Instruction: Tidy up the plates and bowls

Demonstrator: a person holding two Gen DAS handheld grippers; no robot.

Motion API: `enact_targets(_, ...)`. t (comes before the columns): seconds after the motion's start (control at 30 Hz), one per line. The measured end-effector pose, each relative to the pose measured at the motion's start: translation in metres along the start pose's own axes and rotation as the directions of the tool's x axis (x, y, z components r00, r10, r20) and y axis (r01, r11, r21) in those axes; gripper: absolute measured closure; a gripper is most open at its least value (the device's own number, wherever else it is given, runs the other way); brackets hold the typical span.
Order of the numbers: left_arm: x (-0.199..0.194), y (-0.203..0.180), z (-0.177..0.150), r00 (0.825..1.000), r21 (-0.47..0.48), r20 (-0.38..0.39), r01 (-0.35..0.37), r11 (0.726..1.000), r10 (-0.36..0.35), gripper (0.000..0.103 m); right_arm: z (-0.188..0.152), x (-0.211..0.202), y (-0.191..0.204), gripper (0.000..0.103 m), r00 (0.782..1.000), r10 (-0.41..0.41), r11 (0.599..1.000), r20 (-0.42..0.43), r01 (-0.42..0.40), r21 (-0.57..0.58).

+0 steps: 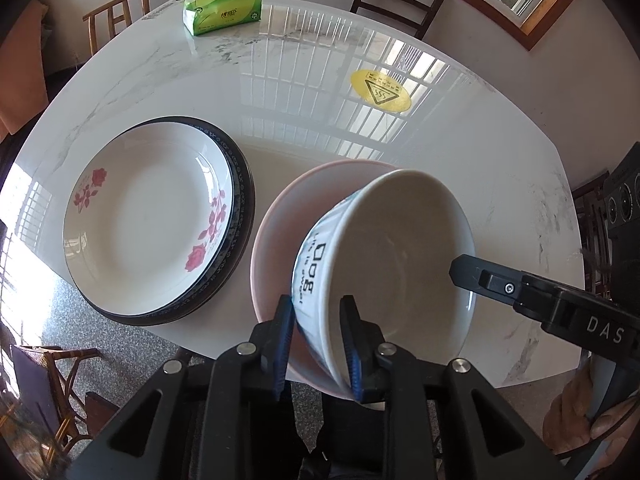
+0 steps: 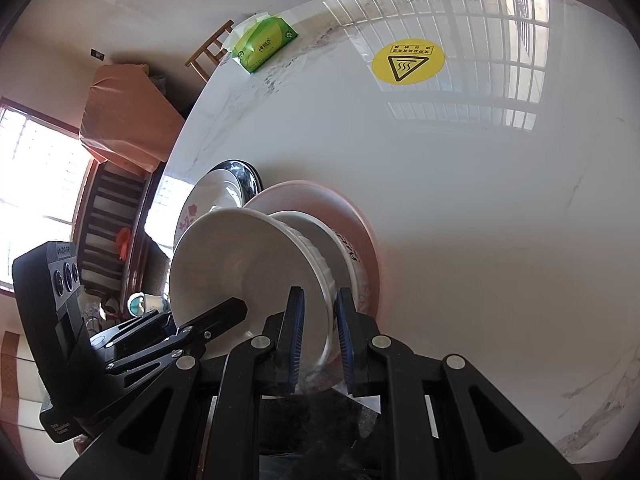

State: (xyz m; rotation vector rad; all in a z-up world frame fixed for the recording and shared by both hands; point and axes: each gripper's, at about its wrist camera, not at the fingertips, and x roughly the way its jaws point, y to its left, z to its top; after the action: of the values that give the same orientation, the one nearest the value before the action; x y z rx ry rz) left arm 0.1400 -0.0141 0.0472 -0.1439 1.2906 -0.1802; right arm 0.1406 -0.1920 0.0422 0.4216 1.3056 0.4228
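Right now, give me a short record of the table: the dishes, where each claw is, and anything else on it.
bowl: white bowl with lettering, tilted over the pink dish
plates: rose-patterned plate stacked on a dark-rimmed plate, beside the pink dish
left claw: straddles the white bowl's near rim; grip unclear
right claw: shut on the white bowl's rim
other: green tissue pack at the far edge; yellow warning sticker on the marble table

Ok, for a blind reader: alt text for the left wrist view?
A tilted white bowl, its rim between the left gripper's pads, leans over a pink dish; the right gripper meets its far rim. Stacked plates lie beside it.
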Motion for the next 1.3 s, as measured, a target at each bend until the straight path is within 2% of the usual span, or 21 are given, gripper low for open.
enact_targets(0.27, 0.0, -0.01, 0.001, 0.999, 0.047, 0.011, -0.041, 0.998, 0.041, 0.078, -0.001, -0.003, -0.001, 0.087, 1.0, 0.002, 1.0, 0.009, -0.002, 0.006)
enact_targets(0.4, 0.0, -0.019, -0.002, 0.998, 0.082, 0.018, -0.066, 0.994, 0.065, 0.073, -0.001, -0.009, -0.002, 0.086, 1.0, 0.006, 1.0, 0.023, -0.006, 0.007)
enact_targets(0.53, -0.008, -0.015, -0.001, 0.999, 0.064, 0.029, -0.04, 0.997, 0.038, 0.073, -0.003, -0.01, -0.002, 0.086, 1.0, 0.004, 1.0, 0.027, -0.004, 0.002)
enact_targets(0.67, -0.027, -0.004, 0.0, 0.996, 0.055, 0.085, -0.024, 0.998, 0.019, 0.072, -0.003, -0.011, -0.002, 0.086, 0.999, 0.016, 1.0, 0.033, -0.016, -0.001)
enact_targets(0.8, -0.035, 0.006, -0.002, 0.992, 0.044, 0.122, 0.023, 0.999, -0.028, 0.072, -0.004, -0.012, -0.005, 0.084, 0.998, 0.042, 0.999, 0.036, -0.042, 0.0)
enact_targets(0.9, -0.036, 0.014, -0.007, 0.989, 0.031, 0.141, 0.045, 0.999, -0.048, 0.07, -0.009, -0.01, -0.007, 0.084, 0.997, 0.06, 0.998, 0.039, -0.06, -0.007)
enact_targets(1.0, -0.035, 0.024, -0.015, 0.984, 0.008, 0.166, 0.062, 0.998, -0.063, 0.067, -0.015, -0.01, -0.005, 0.084, 0.998, 0.041, 0.998, 0.056, -0.037, -0.057)
enact_targets(1.13, -0.034, 0.037, -0.023, 0.98, -0.015, 0.192, 0.058, 0.998, -0.054, 0.067, -0.025, -0.014, -0.004, 0.084, 0.993, 0.059, 0.993, 0.107, -0.047, -0.107)
enact_targets(1.3, -0.03, 0.049, -0.033, 0.979, -0.032, 0.186, 0.095, 0.995, -0.087, 0.066, -0.044, -0.036, -0.009, 0.082, 0.963, 0.022, 0.991, 0.267, 0.014, -0.134)
